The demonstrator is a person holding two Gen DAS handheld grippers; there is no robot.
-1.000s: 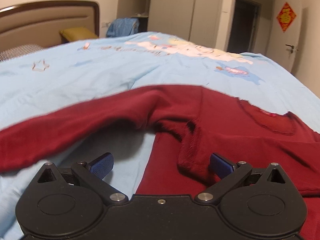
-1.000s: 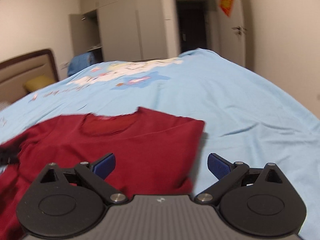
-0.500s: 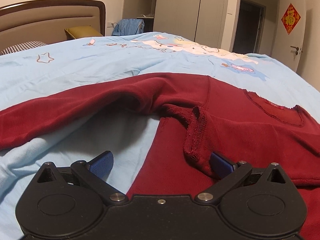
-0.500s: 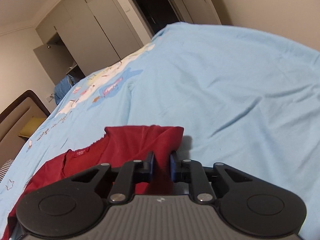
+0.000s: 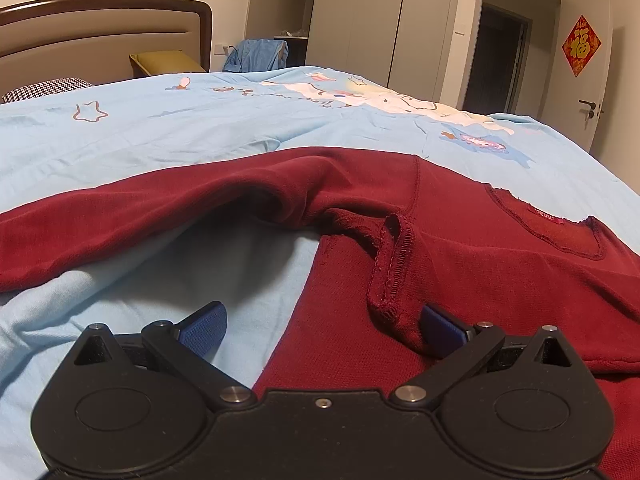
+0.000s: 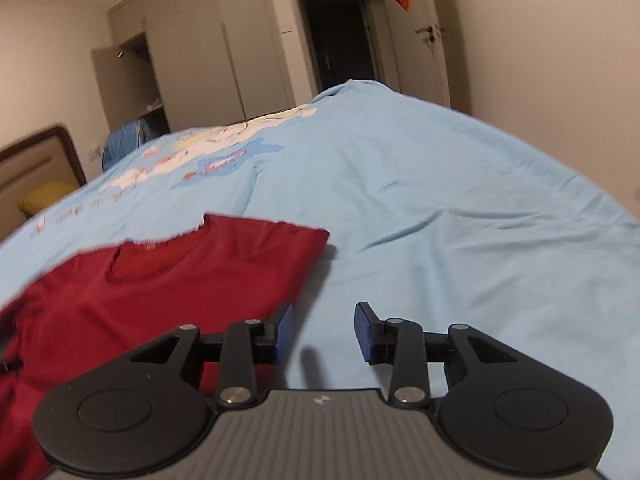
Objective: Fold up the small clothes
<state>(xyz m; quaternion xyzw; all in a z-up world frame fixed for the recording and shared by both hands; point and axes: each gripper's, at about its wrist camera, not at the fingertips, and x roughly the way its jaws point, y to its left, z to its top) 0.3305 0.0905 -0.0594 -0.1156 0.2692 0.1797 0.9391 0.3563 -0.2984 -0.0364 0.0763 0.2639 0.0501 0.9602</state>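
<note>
Left claw (image 5: 322,322): spread wide, gripping nothing; low over the bed, its left pad (image 5: 204,326) above bare sheet, its right pad (image 5: 440,328) tucked just under a turned-up fold of the shirt
Sleeve (image 5: 120,228): runs off to the left ahead of the left claw, its near edge lifted in an arch over shadowed sheet
Side edge: the shirt's body edge runs diagonally between the left claw's pads, bare sheet to its left, red cloth to its right
Folded seam (image 5: 394,264): stands upright just ahead of the right pad, stitching showing
Red shirt (image 6: 192,280): lies flat on the bed, ahead and left of the right claw; neckline (image 5: 548,228) on the far side
Right claw (image 6: 324,330): partly open, empty; its left pad over the shirt's right edge, its right pad over sheet
Light blue sheet (image 6: 460,240): open and rumpled ahead and right of the right claw
Beyond: headboard (image 5: 100,28) far left; wardrobe (image 5: 360,20) and door (image 5: 592,80) past the bed's far edge
</note>
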